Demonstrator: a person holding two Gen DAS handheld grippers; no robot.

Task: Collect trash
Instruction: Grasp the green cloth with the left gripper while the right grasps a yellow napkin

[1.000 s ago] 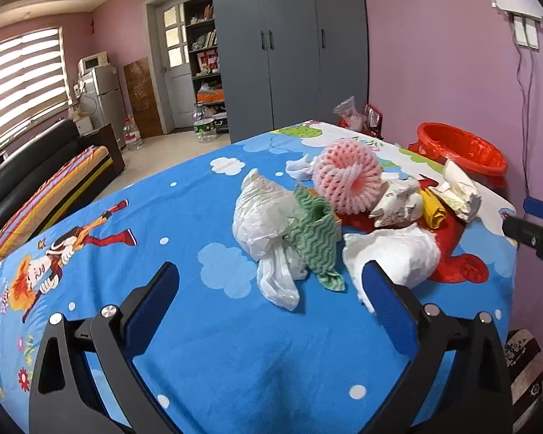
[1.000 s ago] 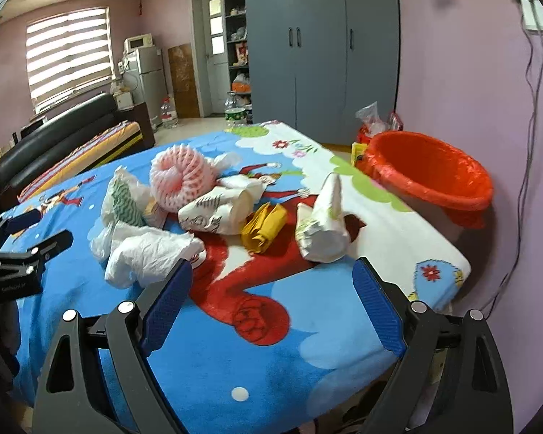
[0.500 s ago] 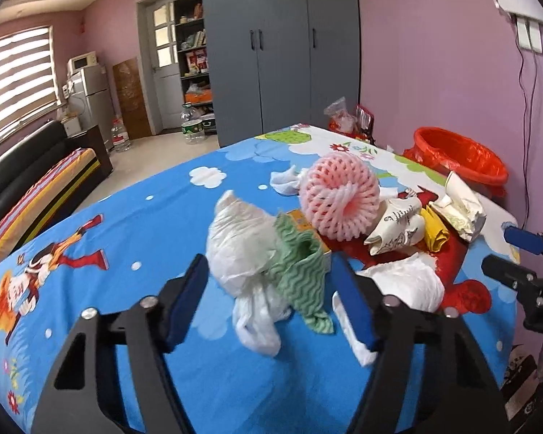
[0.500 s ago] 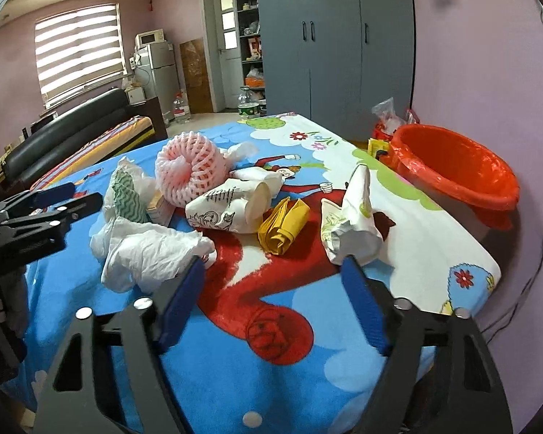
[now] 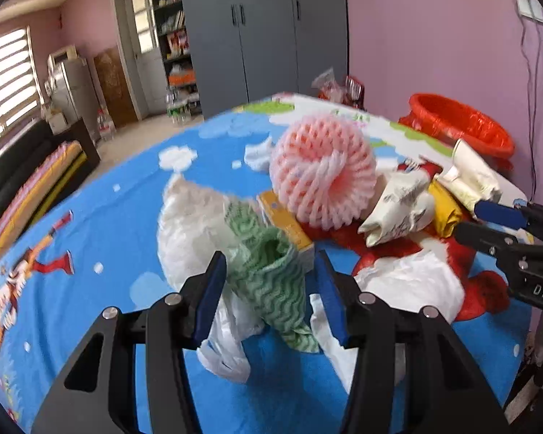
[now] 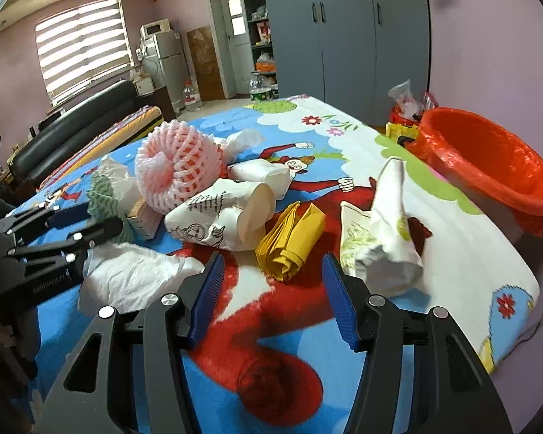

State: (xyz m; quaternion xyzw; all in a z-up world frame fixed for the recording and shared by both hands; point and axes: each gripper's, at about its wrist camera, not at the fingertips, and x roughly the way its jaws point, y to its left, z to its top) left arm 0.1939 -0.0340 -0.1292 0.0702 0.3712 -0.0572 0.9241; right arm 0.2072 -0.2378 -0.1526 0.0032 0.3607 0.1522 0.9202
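Trash lies piled on a cartoon-print tablecloth (image 5: 90, 224). My left gripper (image 5: 271, 289) is open with its jaws on either side of a green wavy cloth (image 5: 271, 275), which lies against a white plastic bag (image 5: 188, 224). Behind them are a pink foam fruit net (image 5: 322, 177), a small yellow box (image 5: 286, 220) and a crumpled paper cup (image 5: 398, 206). My right gripper (image 6: 271, 289) is open, just short of a folded yellow wrapper (image 6: 289, 238), with a crumpled white bag (image 6: 383, 231) to its right and the paper cup (image 6: 228, 213) to its left.
An orange bin with a red liner (image 6: 488, 159) stands beyond the table's right edge; it also shows in the left wrist view (image 5: 459, 126). A white plastic bag (image 6: 126, 275) lies between the two grippers. A black sofa (image 6: 72, 133) and grey wardrobe (image 6: 344, 36) stand further off.
Both grippers have moved forward toward the pile and their jaws have narrowed. The left jaws now flank the green cloth; the right gripper has come close to the yellow wrapper.
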